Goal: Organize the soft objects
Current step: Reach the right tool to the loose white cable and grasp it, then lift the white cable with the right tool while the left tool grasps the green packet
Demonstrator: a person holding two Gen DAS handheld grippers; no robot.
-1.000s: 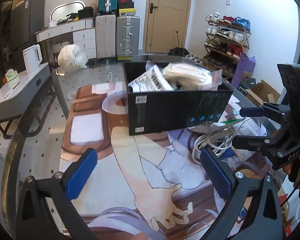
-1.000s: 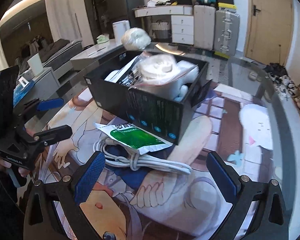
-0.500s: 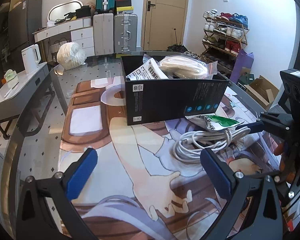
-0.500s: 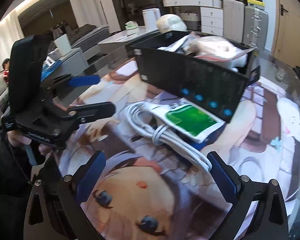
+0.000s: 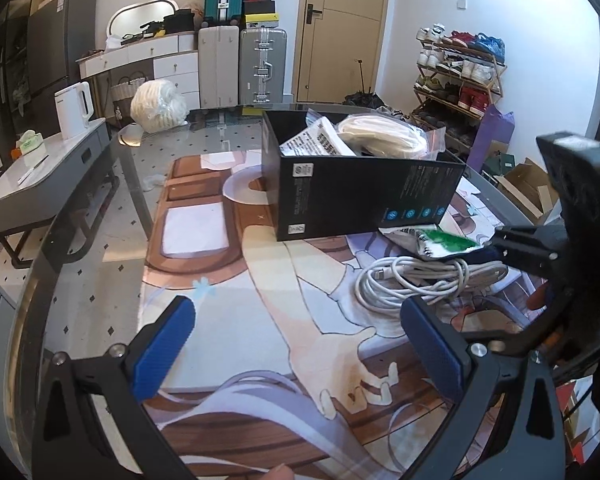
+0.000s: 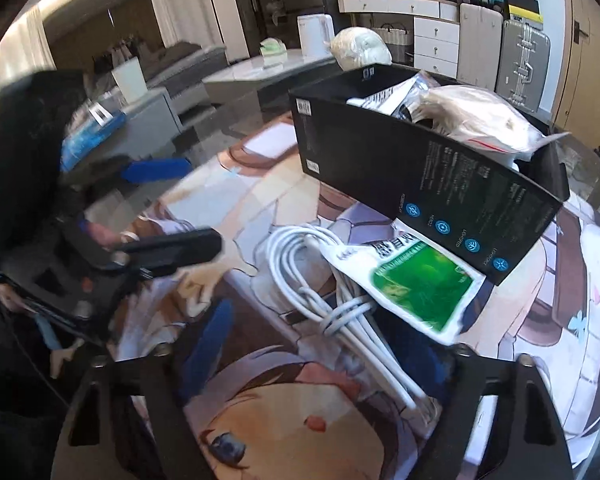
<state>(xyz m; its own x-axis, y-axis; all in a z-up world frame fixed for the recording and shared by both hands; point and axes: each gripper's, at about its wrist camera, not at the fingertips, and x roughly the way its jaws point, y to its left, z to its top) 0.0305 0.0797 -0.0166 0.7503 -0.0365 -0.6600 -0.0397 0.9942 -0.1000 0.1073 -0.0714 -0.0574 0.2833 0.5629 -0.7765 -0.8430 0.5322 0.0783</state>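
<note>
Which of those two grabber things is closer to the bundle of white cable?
The right. Its gripper is open around the white cable, fingers on either side. The left gripper is open over the mat, the cable ahead and to its right.

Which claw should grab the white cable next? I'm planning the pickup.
Right. The right claw is open right over the white cable; the left claw is open but off to the side.
</note>
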